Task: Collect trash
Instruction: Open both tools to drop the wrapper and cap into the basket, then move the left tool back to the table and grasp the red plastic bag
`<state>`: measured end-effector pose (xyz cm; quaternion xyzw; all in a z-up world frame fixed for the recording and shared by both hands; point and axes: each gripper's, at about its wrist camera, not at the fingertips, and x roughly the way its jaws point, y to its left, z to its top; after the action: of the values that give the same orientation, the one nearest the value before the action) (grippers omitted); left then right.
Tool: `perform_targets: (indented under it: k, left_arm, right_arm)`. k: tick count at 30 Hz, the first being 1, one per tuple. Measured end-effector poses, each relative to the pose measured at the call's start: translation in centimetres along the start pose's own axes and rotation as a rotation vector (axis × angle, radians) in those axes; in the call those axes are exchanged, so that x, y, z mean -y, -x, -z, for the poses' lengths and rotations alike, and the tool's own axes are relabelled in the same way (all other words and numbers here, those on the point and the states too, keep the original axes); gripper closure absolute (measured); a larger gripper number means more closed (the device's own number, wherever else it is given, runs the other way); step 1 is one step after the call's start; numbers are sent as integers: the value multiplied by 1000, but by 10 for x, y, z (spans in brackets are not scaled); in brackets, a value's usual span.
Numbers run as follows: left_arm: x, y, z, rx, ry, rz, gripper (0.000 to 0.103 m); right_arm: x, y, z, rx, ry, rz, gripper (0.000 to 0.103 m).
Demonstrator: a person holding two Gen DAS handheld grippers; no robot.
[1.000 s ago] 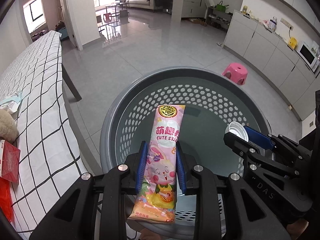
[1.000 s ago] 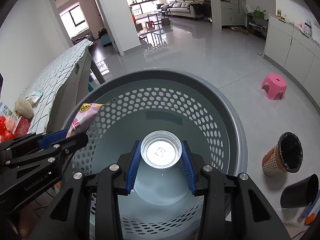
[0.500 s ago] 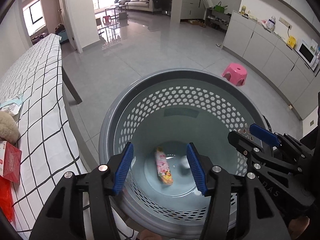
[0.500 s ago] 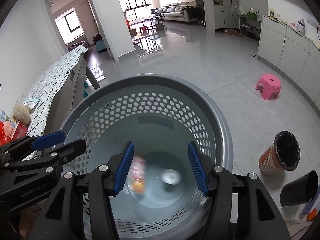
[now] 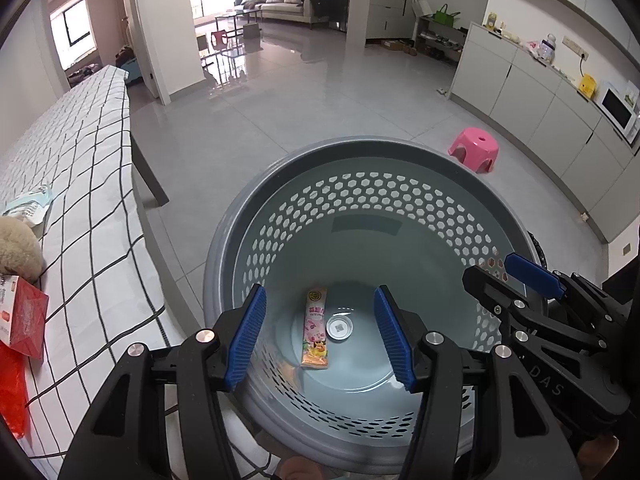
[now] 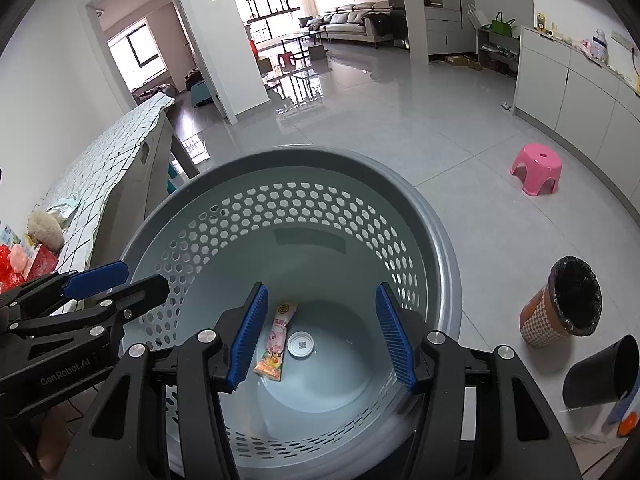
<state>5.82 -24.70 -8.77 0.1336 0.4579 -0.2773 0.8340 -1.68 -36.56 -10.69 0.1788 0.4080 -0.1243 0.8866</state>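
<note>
Both tongs hang spread apart and empty over the grey basket [image 5: 280,168].
Left tongs [image 5: 320,338] and right tongs [image 6: 322,338] sit side by side above the basket rim. On the basket floor lie the pink snack wrapper [image 5: 316,334] and, just beside it, a round white lid [image 5: 339,328]. At left, the checked counter [image 5: 92,184] carries a red box [image 5: 26,320].
</note>
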Motion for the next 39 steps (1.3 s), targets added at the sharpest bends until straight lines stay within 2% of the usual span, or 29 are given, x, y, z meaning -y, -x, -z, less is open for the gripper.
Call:
perform_targets:
  k: [4, 12, 20, 31, 39]
  left_arm:
    - [-1, 7, 2, 13, 7, -8, 43]
    - [-5, 29, 6, 61, 18, -32, 31]
    - [-21, 56, 14, 115, 50, -62, 22]
    - [-70, 98, 37, 192, 155, -160, 11]
    - [-118, 123, 59, 229, 278, -267, 10]
  right_arm:
    - [1, 2, 2, 1, -2, 0, 45]
    - [-5, 17, 10, 25, 4, -6, 31]
    - [-15, 31, 15, 42, 8, -39, 25]
    - [-69, 40, 18, 57, 109, -91, 22]
    - [-114, 43, 19, 75, 207, -151, 22]
